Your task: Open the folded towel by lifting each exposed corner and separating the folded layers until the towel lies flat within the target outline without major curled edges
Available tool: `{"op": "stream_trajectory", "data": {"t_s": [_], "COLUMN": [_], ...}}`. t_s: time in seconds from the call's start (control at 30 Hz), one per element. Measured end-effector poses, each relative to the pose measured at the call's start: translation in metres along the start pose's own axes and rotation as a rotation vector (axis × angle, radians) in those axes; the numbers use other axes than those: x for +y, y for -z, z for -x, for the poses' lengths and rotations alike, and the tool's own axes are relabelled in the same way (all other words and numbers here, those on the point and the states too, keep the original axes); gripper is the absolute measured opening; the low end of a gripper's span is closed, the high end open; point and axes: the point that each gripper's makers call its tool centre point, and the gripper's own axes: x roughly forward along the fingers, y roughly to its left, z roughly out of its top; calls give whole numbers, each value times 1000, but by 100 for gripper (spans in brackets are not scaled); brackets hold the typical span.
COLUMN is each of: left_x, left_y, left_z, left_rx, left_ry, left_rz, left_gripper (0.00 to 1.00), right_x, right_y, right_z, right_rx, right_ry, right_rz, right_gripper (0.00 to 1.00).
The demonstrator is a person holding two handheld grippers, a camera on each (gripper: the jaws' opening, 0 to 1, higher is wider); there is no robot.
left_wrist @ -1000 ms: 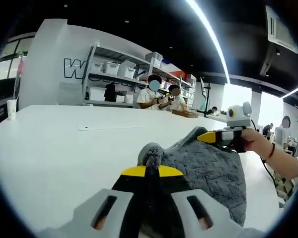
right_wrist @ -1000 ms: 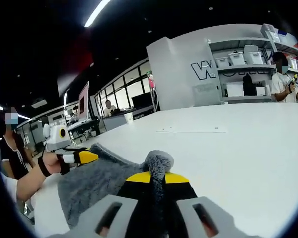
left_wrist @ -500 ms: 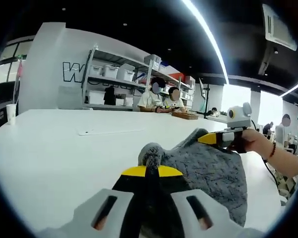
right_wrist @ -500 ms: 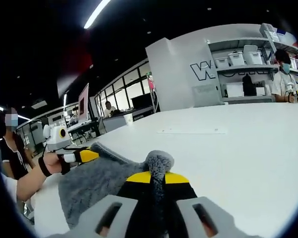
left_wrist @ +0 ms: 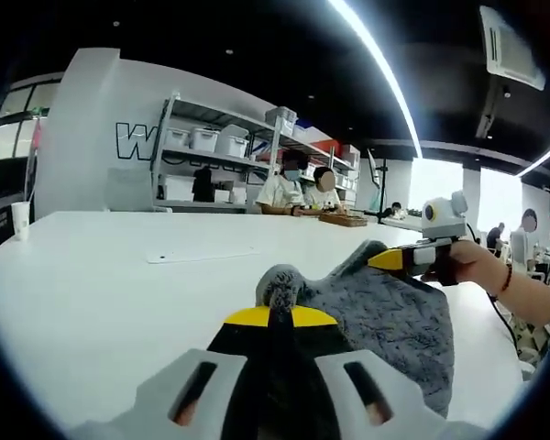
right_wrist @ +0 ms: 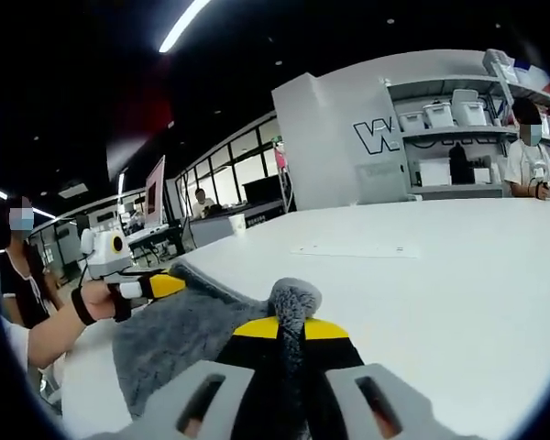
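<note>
Jaws clamping grey towel (left_wrist: 385,312), "W" wall lettering (right_wrist: 374,135)

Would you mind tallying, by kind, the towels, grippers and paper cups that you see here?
Grey towel: 1
Grippers: 2, left gripper and right gripper, each shut on a towel corner
Paper cup: 1
Total: 4

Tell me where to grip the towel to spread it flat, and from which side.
By its corners, as now: the left gripper is shut on one bunched corner of the grey towel and the right gripper on another. The cloth hangs slack between them over the white table, so each gripper should probably come in from its own outer side and pull apart.
</note>
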Motion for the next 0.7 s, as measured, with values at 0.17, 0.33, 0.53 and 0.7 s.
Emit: {"op": "stream_trajectory", "data": {"t_s": [0.17, 0.33, 0.53, 0.7], "left_x": [3, 3, 2, 1], "left_y": [-7, -16, -23, -25], "left_z": [-2, -1, 1, 4], "left_rx": [-29, -48, -55, -58], "left_ry": [-1, -3, 2, 6], "left_rz": [6, -7, -19, -24], "left_gripper": [3, 3, 3, 3], "right_x": [10, 14, 18, 16], "right_y": [-3, -9, -14, -18], "right_z": [4, 7, 8, 8], "right_rx": [-22, -37, -54, -64], "right_ry": [-3, -8, -15, -21], "right_rz": [10, 24, 35, 43], "right_gripper": [0, 0, 0, 0]}}
